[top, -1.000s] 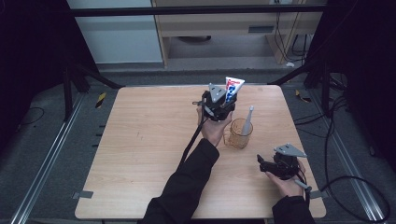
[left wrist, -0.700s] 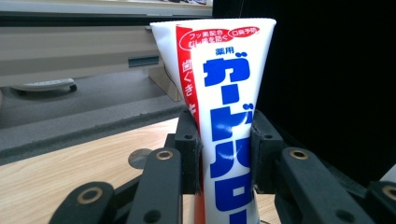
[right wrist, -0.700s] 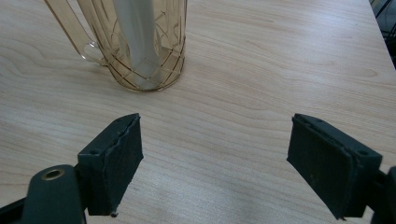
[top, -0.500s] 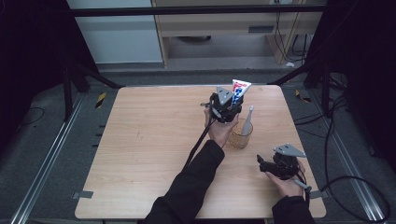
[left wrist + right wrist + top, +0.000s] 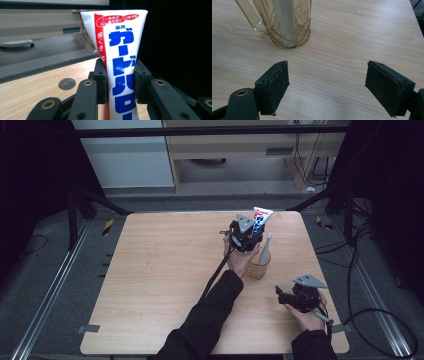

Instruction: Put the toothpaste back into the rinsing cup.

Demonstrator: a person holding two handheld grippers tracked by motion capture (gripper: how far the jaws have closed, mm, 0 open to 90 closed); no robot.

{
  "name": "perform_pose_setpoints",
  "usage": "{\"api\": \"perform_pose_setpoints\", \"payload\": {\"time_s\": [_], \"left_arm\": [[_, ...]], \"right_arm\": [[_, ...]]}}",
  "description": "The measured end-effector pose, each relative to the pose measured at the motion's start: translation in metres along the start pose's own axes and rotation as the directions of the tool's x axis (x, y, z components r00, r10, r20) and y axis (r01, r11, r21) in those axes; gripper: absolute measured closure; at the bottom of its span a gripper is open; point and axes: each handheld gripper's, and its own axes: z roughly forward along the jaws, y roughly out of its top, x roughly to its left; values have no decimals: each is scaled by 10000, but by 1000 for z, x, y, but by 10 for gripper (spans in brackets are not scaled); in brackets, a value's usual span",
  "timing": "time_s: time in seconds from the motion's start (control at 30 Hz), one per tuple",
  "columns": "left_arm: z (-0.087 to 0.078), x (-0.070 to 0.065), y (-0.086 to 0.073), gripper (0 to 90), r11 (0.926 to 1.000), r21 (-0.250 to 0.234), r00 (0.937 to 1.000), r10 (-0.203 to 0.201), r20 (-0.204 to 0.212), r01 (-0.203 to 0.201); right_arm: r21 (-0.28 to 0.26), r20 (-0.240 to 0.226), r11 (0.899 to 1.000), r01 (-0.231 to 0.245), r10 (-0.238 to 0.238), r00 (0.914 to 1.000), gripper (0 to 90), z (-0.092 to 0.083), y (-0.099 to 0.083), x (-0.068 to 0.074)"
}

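While upright, grey stick (image 5: 264, 248) inside amber mug (image 5: 258, 268)

White-blue toothpaste tube (image 5: 120, 65) upright, above amber cup (image 5: 258, 266).

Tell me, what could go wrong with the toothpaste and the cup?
1. The left gripper pinches the toothpaste tube low down, so its wide top could lean and slip between the fingers.
2. The glass cup already holds a tall white thing, so the tube might bump it going in.
3. The cup looks light, and the open right gripper isn't holding it, so a nudge could tip it.
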Motion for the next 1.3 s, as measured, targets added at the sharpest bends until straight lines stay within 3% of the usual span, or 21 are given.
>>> {"api": "perform_pose_setpoints", "payload": {"time_s": [0.8, 1.3], "left_arm": [[12, -7, -12, 693, 9999, 140, 9996, 18, 286, -22], [15, -9, -31, 693, 9999, 144, 10000, 42, -12, -42]], "right_arm": [[-33, -40, 10000, 52, -52, 10000, 195, 0, 0, 0], [-42, -17, 10000, 43, -43, 10000, 197, -1, 0, 0]]}}
